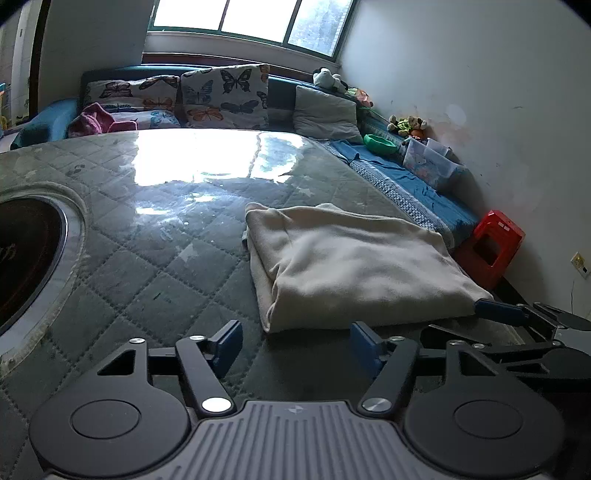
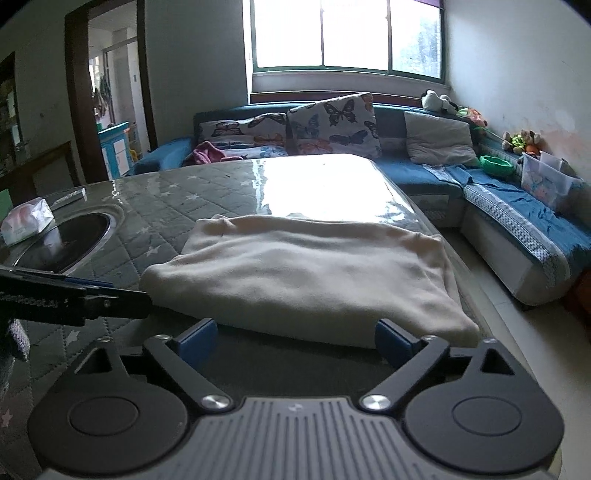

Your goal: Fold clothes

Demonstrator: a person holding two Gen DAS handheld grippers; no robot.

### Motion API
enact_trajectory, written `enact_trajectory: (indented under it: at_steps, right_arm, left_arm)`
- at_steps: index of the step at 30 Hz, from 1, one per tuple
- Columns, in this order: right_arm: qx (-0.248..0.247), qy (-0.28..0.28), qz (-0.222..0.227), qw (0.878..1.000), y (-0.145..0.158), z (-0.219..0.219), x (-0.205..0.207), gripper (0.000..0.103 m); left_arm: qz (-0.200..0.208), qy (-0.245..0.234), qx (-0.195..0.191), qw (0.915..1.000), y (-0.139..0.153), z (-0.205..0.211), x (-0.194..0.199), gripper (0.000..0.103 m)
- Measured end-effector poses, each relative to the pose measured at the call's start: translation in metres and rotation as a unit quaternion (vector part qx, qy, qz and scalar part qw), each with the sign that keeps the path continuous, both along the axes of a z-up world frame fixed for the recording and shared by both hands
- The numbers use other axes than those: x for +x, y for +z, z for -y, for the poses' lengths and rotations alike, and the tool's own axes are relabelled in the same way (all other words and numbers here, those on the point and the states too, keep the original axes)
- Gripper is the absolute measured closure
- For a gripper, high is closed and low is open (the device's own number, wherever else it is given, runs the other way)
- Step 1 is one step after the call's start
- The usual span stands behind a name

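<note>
A blue sofa stands directly below the bright window, bearing butterfly cushions. White wall adjoins the sofa's right end, beside a red stool.

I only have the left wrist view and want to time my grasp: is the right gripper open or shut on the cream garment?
Observer: Open. The right gripper has its jaws spread wide at the near edge of the cream garment and clamps nothing.
Operator: Is there anything past the dark round inset that my view cuts off?
Observer: Yes, a tissue pack lies just beyond the inset, at its far left rim.
</note>
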State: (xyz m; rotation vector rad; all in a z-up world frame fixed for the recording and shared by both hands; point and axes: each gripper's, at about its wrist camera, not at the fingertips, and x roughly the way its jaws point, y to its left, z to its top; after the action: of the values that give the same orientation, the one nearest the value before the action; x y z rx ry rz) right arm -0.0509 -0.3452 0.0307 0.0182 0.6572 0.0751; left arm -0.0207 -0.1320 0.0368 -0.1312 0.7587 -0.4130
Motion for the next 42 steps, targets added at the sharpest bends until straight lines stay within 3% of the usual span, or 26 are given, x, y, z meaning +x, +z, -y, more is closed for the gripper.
enact_trajectory:
  at_steps: [5,18,42]
  right_arm:
    - [-0.009,-0.016,-0.003,1.000,-0.002,-0.004,-0.003,0.000]
    - [-0.005,-0.048,-0.005,0.999,-0.004,-0.011,-0.014,0.000]
    - [0.004,-0.057,0.003,0.998,-0.008,-0.020,-0.043,0.000]
  left_arm:
    - [0.000,0.002,0.002,1.0000,-0.001,-0.003,-0.006,0.024]
    - [0.014,0.001,0.012,0.9998,0.001,-0.009,-0.025,0.002]
    - [0.028,0.017,0.048,0.9983,0.001,-0.013,-0.058,0.000]
